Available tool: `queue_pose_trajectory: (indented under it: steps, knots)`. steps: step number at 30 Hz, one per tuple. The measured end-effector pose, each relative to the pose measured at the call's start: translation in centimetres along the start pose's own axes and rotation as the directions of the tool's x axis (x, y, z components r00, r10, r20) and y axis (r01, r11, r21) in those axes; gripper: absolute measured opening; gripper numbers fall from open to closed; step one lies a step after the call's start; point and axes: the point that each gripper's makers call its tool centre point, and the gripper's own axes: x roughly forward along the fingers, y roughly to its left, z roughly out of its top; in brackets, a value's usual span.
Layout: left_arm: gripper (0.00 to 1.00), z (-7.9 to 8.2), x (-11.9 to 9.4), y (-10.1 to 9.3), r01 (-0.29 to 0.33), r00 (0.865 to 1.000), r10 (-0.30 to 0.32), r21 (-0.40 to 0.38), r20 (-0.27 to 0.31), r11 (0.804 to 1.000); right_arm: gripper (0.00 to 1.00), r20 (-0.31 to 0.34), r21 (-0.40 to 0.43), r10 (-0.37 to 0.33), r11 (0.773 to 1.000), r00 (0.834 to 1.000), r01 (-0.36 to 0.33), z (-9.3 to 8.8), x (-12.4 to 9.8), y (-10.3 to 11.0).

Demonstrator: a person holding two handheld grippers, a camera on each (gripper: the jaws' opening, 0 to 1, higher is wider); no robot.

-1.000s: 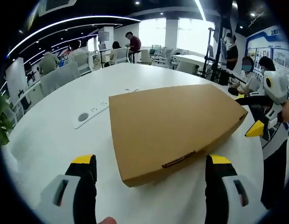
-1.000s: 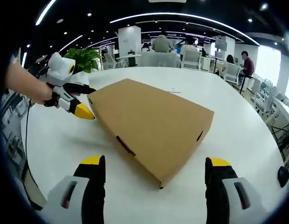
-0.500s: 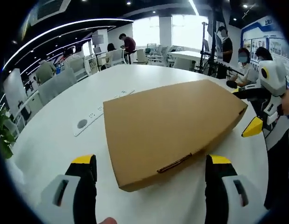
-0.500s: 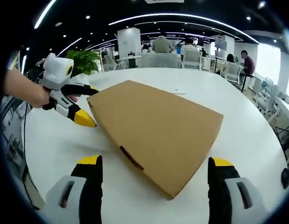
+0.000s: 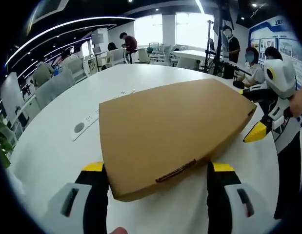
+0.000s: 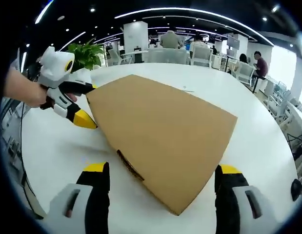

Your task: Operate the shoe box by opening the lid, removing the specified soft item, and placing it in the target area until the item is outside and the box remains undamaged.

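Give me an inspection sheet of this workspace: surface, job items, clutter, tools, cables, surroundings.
Surface: large round white table.
Job's things: flat brown cardboard shoe box, lid closed, lying on the table; soft item not visible.
Clutter: white inset power strip beyond the box.
Grippers: left tool open, yellow-tipped jaws either side of the box's near corner; right tool open, facing another box edge.
Cables: dark cable at the table edge in the right gripper view.
Surroundings: open office, seated people, chairs, green potted plant.
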Motion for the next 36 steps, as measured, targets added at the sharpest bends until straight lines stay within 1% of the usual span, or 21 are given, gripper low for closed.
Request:
queue_pose_trajectory:
  steps: [1,3,4,5,6,7,8,9,11,12,13,15,17,18,19,20,21,23,28,31,36]
  knots:
    - [0.82,0.1,0.0,0.0,0.005,1.0,-0.005,-0.005,0.003,1.0,0.82,-0.008,-0.001,-0.018,1.0,1.0,0.018,0.0,-0.2,-0.4]
    - [0.81,0.0,0.0,0.2,0.007,1.0,-0.007,-0.008,0.005,1.0,0.8,0.008,0.041,-0.015,0.999,1.0,0.015,0.4,-0.2,-0.6]
    - [0.8,-0.1,0.0,0.3,0.008,1.0,-0.008,-0.01,0.002,1.0,0.81,-0.006,0.043,-0.011,0.999,1.0,0.011,0.2,-0.2,-0.5]
    - [0.8,-0.1,0.0,0.3,0.008,1.0,-0.008,-0.011,0.001,1.0,0.82,-0.007,0.02,-0.018,1.0,1.0,0.019,0.4,-0.2,-0.5]
    - [0.8,0.0,0.0,0.3,0.008,1.0,-0.008,-0.012,0.001,1.0,0.85,0.016,-0.035,-0.033,0.999,0.999,0.033,1.0,0.0,-0.7]
    - [0.8,0.0,0.1,0.3,0.008,1.0,-0.008,-0.013,-0.001,1.0,0.89,0.037,-0.027,-0.02,0.999,0.999,0.021,1.4,0.2,-0.4]
    - [0.8,0.0,0.1,0.4,0.007,1.0,-0.007,-0.014,-0.003,1.0,0.94,0.022,-0.003,0.006,1.0,1.0,-0.006,1.4,0.3,0.1]
    - [0.8,0.0,0.1,0.3,0.008,1.0,-0.008,-0.014,-0.003,1.0,0.97,0.027,0.009,0.012,1.0,1.0,-0.012,1.6,0.3,0.3]
    - [0.8,0.0,0.1,0.3,0.01,1.0,-0.01,-0.023,-0.003,1.0,0.94,0.017,0.043,-0.007,0.999,1.0,0.006,1.7,0.6,-0.4]
    - [0.8,0.0,0.1,0.4,0.013,1.0,-0.013,-0.029,-0.005,0.999,0.94,0.022,0.094,0.004,0.996,1.0,-0.006,1.8,0.5,-0.3]
    - [0.8,-0.1,0.1,0.3,0.014,1.0,-0.014,-0.031,-0.007,0.999,0.95,0.012,0.1,0.025,0.995,1.0,-0.026,1.7,0.5,0.0]
    - [0.8,-0.1,0.1,0.3,0.016,1.0,-0.016,-0.041,-0.013,0.999,0.94,0.012,0.083,0.018,0.996,1.0,-0.019,1.6,0.9,-0.3]
    - [0.8,-0.2,0.1,0.3,0.015,1.0,-0.016,-0.045,-0.015,0.999,0.94,0.025,0.101,0.028,0.994,0.999,-0.03,1.4,1.0,-0.3]
    - [0.8,-0.2,0.2,0.3,0.012,1.0,-0.013,-0.048,-0.021,0.999,0.94,0.027,0.159,0.056,0.985,0.998,-0.06,1.1,0.9,0.0]
    - [0.8,-0.2,0.2,0.3,0.009,1.0,-0.01,-0.051,-0.028,0.999,0.93,0.01,0.182,0.067,0.981,0.998,-0.068,0.7,0.9,0.1]
    - [0.8,-0.1,0.2,0.2,0.006,1.0,-0.008,-0.053,-0.03,0.999,0.91,0.009,0.143,0.058,0.988,0.998,-0.059,0.8,1.1,-0.2]
    - [0.8,-0.2,0.2,0.2,0.004,0.999,-0.006,-0.055,-0.038,0.998,0.9,-0.028,0.091,0.046,0.995,0.999,-0.043,0.4,1.0,-0.4]
    - [0.79,-0.2,0.1,0.2,0.002,0.999,-0.004,-0.059,-0.04,0.998,0.9,-0.027,0.111,0.044,0.993,0.999,-0.041,0.6,1.4,-0.2]
    - [0.79,-0.1,-0.3,-0.4,-0.008,0.999,0.005,-0.072,-0.041,0.997,0.92,-0.044,0.068,0.022,0.998,0.999,-0.019,0.4,1.5,-0.3]
    - [0.79,-0.2,-0.3,-0.4,-0.02,0.999,0.018,-0.081,-0.034,0.997,0.92,-0.016,0.06,0.029,0.998,0.999,-0.028,0.5,1.4,-0.6]
    - [0.8,-0.1,-0.2,-0.3,-0.034,0.999,0.033,-0.088,-0.017,0.996,0.91,-0.025,0.054,0.039,0.998,0.999,-0.038,0.7,1.3,-0.6]
